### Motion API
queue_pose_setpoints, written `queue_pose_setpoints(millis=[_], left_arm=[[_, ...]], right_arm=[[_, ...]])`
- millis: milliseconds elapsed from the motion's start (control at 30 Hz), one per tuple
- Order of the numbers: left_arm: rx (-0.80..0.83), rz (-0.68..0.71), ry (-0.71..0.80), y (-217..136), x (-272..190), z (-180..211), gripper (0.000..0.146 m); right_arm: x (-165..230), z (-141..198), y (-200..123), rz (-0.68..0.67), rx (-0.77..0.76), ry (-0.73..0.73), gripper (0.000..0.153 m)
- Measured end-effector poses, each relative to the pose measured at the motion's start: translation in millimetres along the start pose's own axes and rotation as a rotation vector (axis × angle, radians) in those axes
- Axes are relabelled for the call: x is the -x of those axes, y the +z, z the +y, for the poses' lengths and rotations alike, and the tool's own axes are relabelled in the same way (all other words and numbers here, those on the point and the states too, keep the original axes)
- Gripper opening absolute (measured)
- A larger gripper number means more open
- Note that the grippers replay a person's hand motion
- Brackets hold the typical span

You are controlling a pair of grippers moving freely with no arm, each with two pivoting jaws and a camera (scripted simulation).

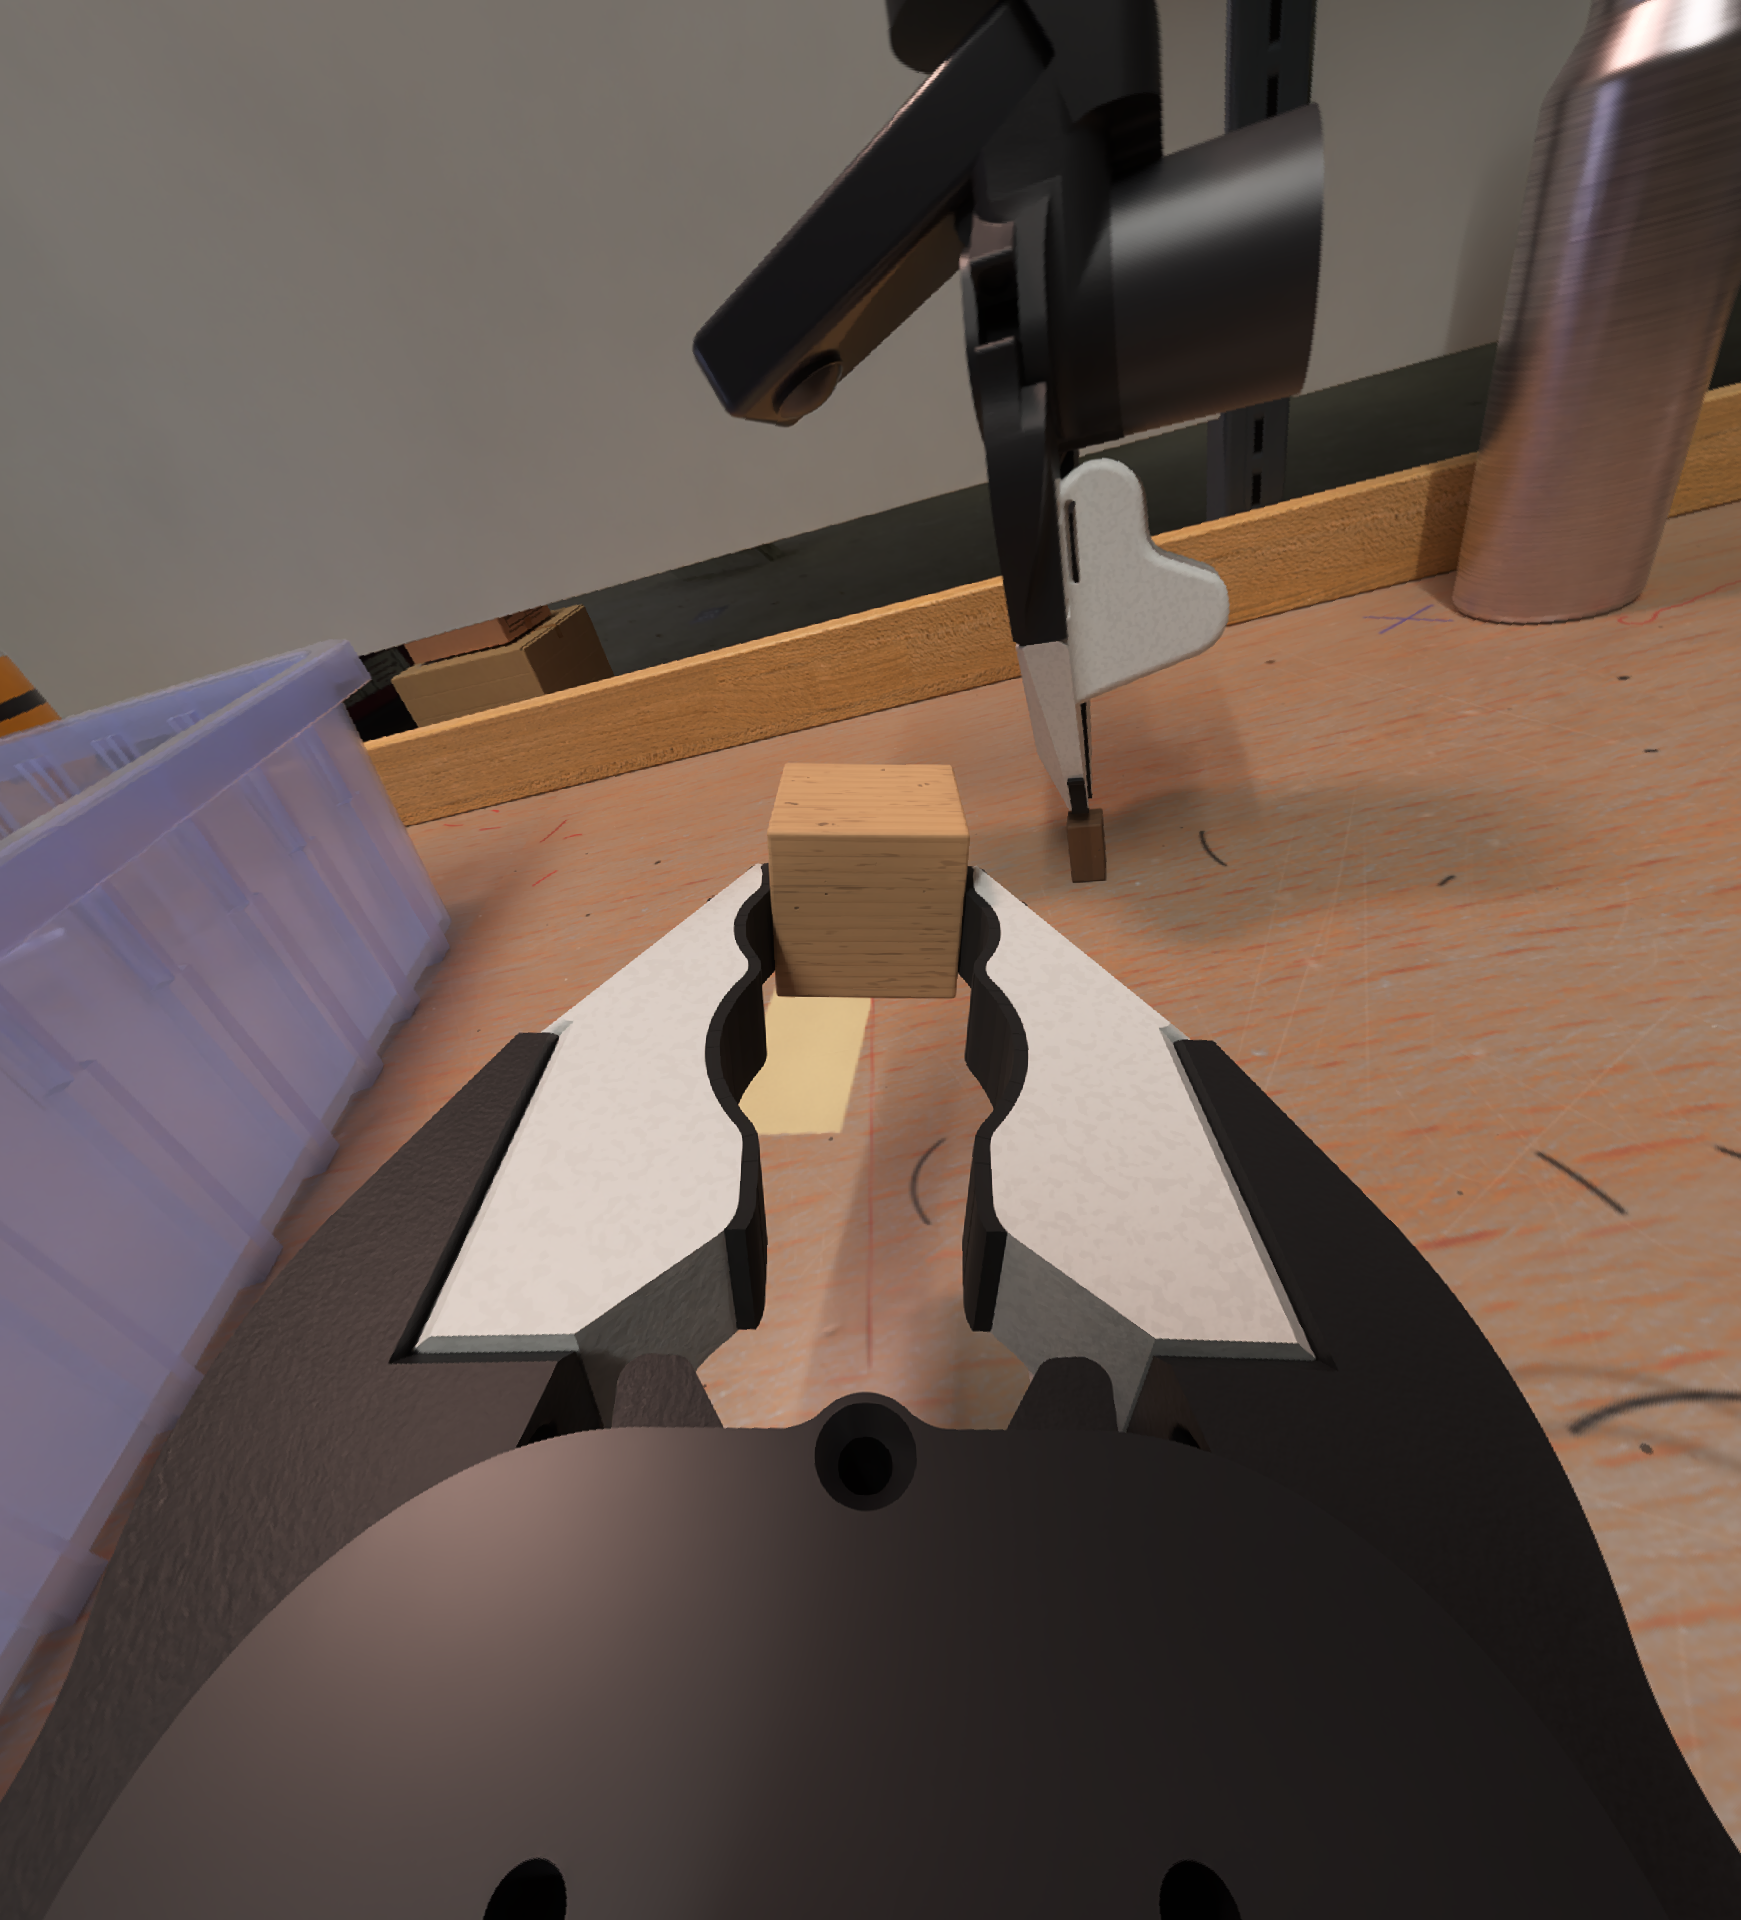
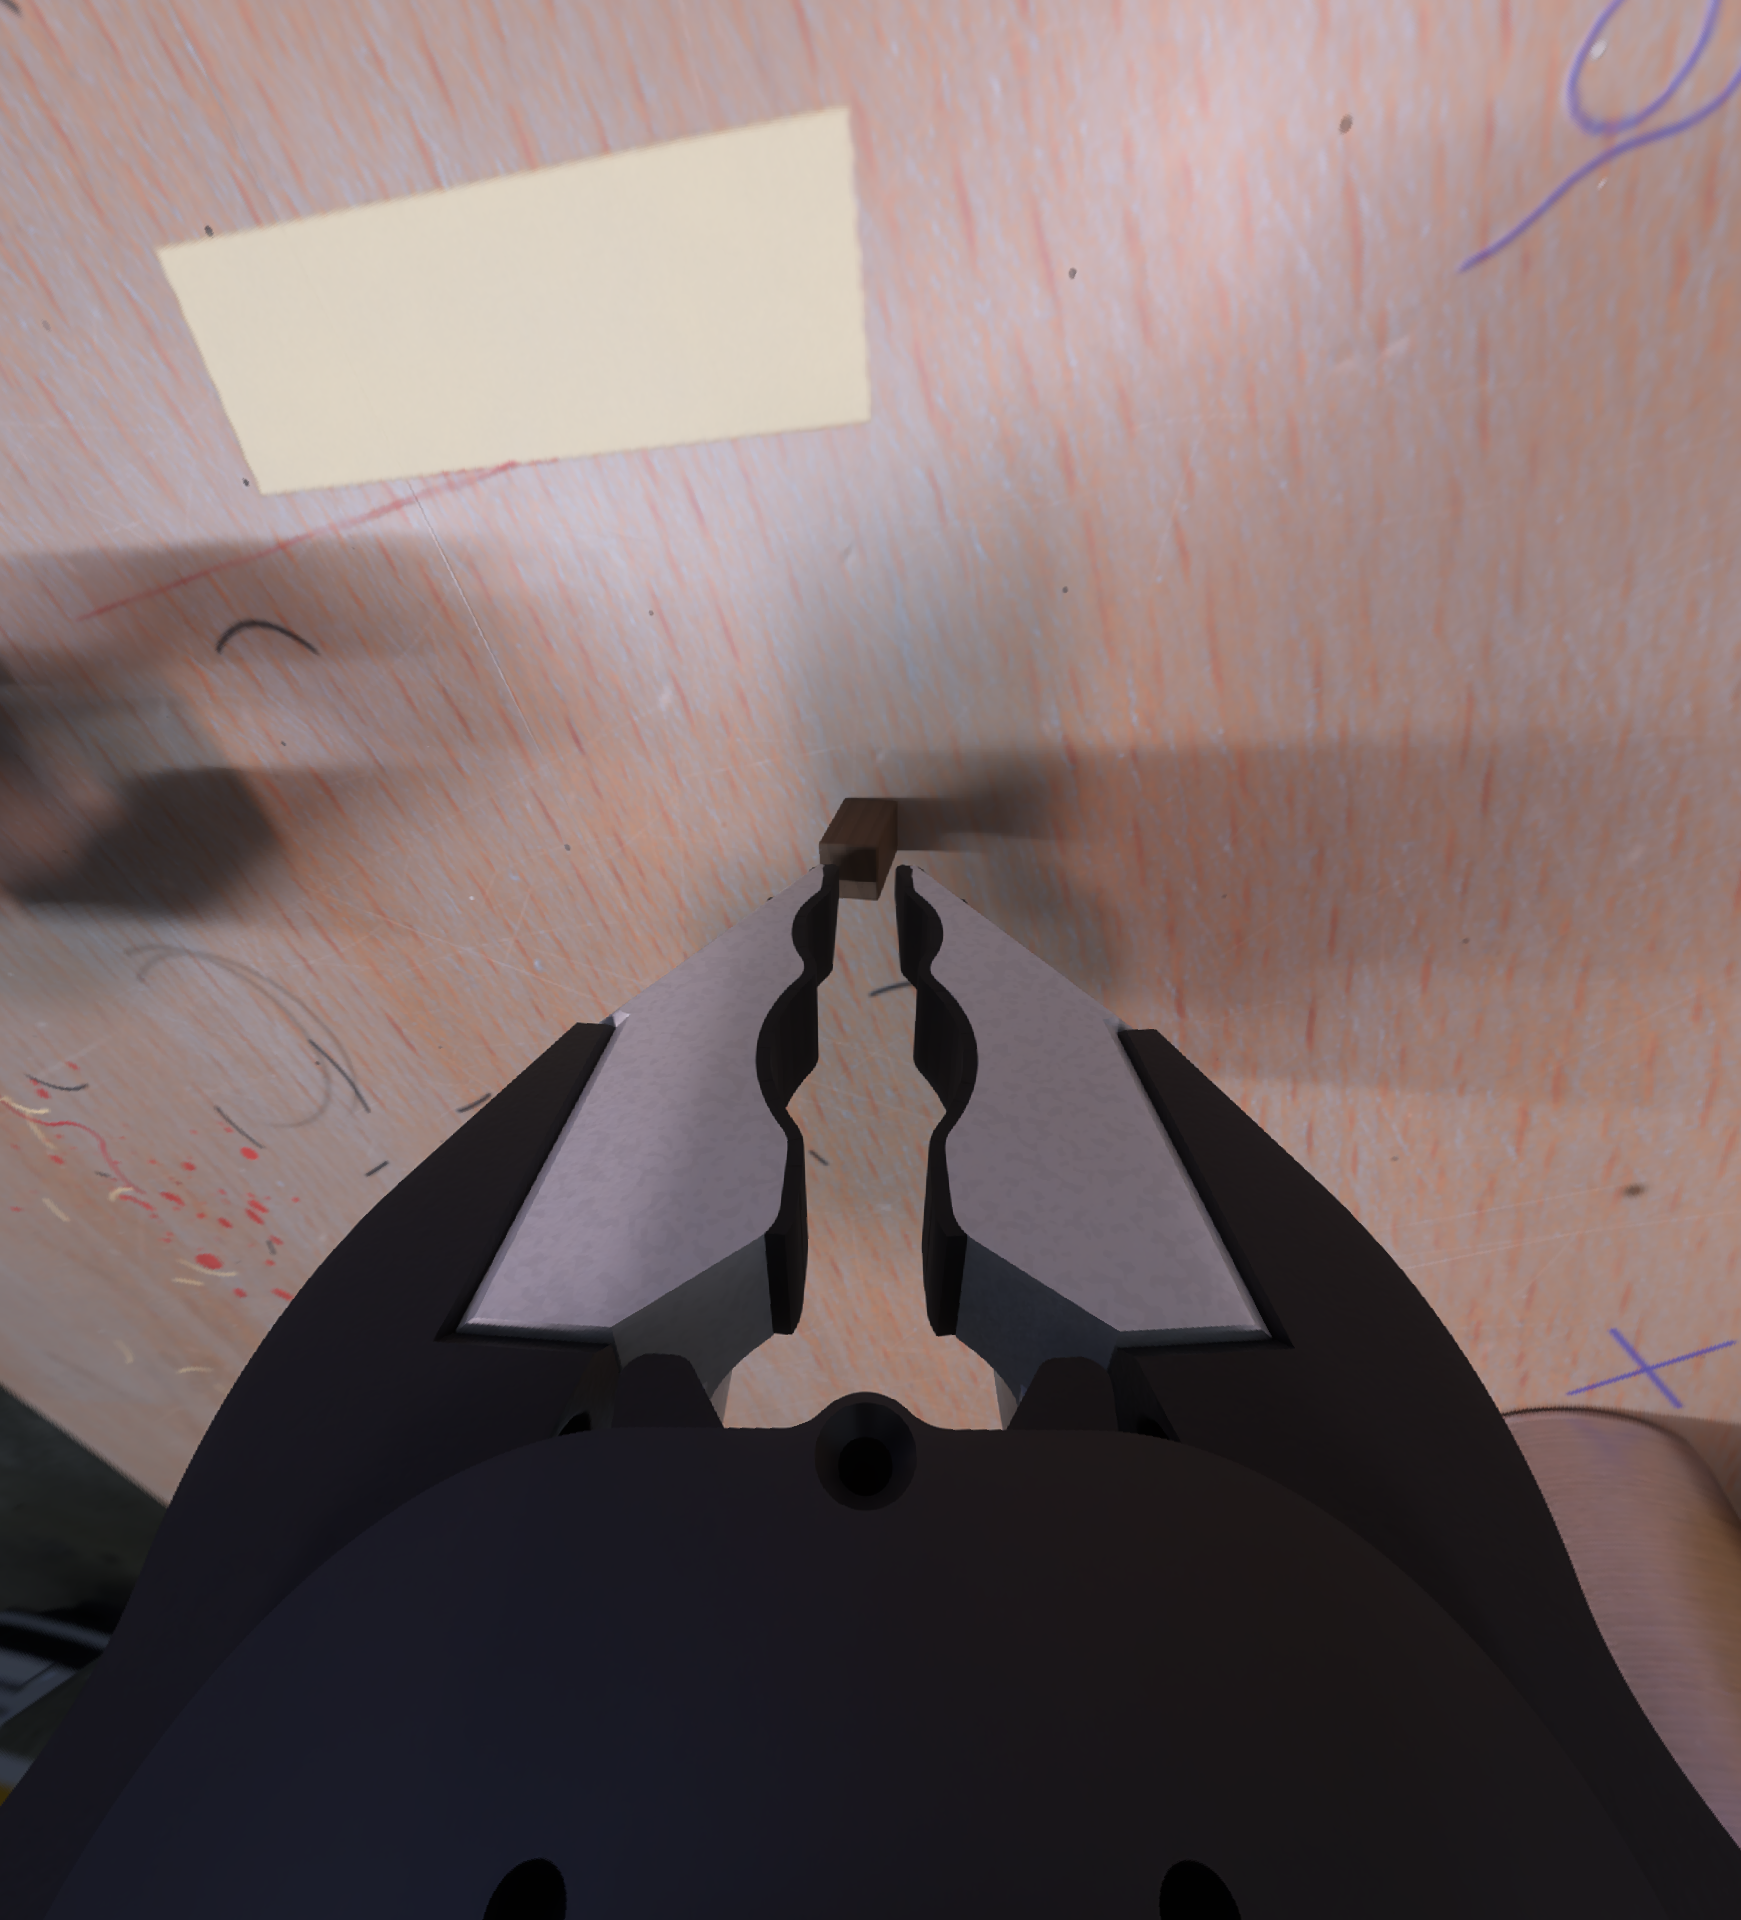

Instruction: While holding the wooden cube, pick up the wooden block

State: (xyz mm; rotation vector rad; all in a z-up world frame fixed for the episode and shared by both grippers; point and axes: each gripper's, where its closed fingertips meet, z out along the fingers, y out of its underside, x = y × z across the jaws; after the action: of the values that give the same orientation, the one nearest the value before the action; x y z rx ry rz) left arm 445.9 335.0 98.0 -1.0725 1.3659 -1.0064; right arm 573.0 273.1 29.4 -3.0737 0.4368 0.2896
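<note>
We pinch wooden cube (image 1: 864, 883) in left gripper (image 1: 866, 914); right gripper (image 2: 864, 883) fingers narrowly spread, astride small dark wooden block (image 2: 858, 840) at tips.

worktop (image 1: 1468, 1039): scuffed pinkish wood, pen scribbles everywhere
back edge (image 1: 741, 686): raised light wood rail
wall (image 1: 326, 312): plain grey-beige
light: soft, blurry shadows

One cube (image 1: 864, 883), one block (image 2: 858, 840), one bin (image 1: 118, 935), one flask (image 1: 1614, 332)
</note>
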Motion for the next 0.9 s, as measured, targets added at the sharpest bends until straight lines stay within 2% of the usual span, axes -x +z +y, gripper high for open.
queue_pose_setpoints(millis=[133, 300, 467, 567, 667, 733, 800, 900], left_arm=[[0.007, 0.008, 0.012, 0.7, -2.1, 0.7, 0.034], [0.005, 0.010, -0.001, 0.7, -1.3, 0.4, 0.034], [0.001, 0.016, -0.005, 0.3, -1.5, 0.1, 0.034], [-0.001, 0.023, -0.005, -0.1, -2.1, -0.2, 0.034], [-0.006, 0.024, -0.023, -0.4, -1.0, -0.9, 0.034], [-0.011, 0.026, -0.039, -0.6, -0.4, -1.5, 0.034], [-0.013, 0.032, -0.049, -0.6, -0.6, -1.8, 0.034], [-0.016, 0.040, -0.050, -0.4, -2.4, -2.3, 0.034]], right_arm=[[5.3, 3.9, 1.8, -0.027, 0.046, 0.018, 0.016], [4.9, 9.5, 10.7, 0.021, 0.086, -0.019, 0.017], [6.1, 4.3, 7.4, 0.074, 0.023, -0.094, 0.013], [21.7, -1.3, -5.1, 0.056, -0.137, -0.231, 0.013], [58.3, 8.0, -20.6, -0.024, -0.401, -0.478, 0.013], [86.9, 32.8, -21.2, -0.101, -0.543, -0.637, 0.013], [107.6, 67.7, -7.6, -0.156, -0.554, -0.725, 0.013], [125.2, 105.1, 11.6, -0.088, -0.610, -0.853, 0.013]])
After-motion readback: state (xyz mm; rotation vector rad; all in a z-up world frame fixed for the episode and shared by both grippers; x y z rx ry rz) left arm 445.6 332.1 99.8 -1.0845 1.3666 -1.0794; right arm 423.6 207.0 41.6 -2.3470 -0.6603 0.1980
